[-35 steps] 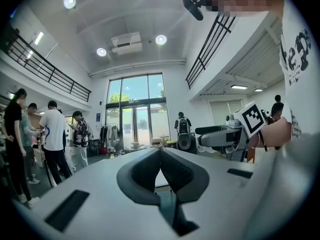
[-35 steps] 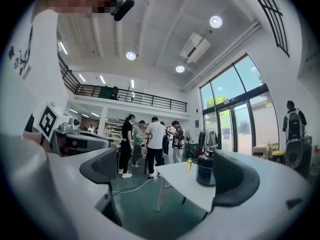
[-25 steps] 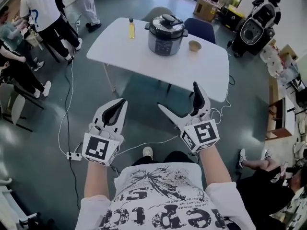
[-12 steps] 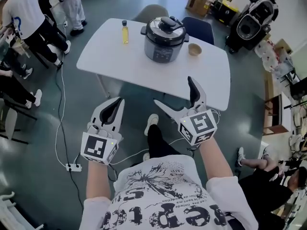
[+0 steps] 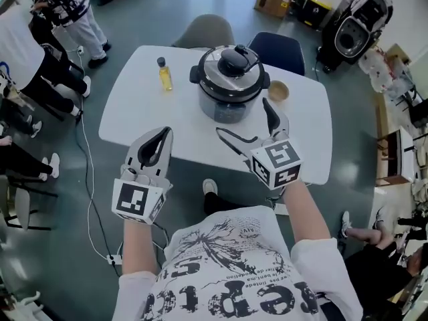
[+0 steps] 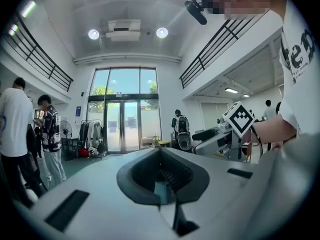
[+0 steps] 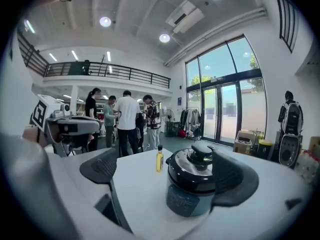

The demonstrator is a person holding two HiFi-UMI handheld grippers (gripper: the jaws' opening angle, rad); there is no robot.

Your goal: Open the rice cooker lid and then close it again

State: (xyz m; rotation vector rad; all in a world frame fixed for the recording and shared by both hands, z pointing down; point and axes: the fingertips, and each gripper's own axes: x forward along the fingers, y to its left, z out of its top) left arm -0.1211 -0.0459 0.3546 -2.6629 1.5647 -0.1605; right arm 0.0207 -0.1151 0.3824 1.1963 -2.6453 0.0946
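- At the near edge of the head view, the person's printed white shirt [image 5: 227,279] and both forearms reach forward, one gripper in each hand.
- Left gripper [image 5: 162,134]: over the floor, just short of the white table [image 5: 140,105]. Its jaws are pressed together with nothing between them.
- Right gripper [image 5: 244,118]: over the table's near part, jaws spread wide and holding nothing. Its right jaw tip is just beside the cooker's right side; contact cannot be confirmed.
- Rice cooker [image 5: 231,89]: upright at mid-table, framed between the right gripper's jaws in that gripper's view. The lid [image 5: 233,64] sits down on the pot.
- Yellow bottle [image 5: 164,74]: upright, left of the cooker, apart from it.
- Small bowl [image 5: 278,91]: right of the cooker.
- Beyond the table: a grey chair [image 5: 207,31] and a blue chair [image 5: 277,45].
- Far left: people [image 5: 27,52] standing.
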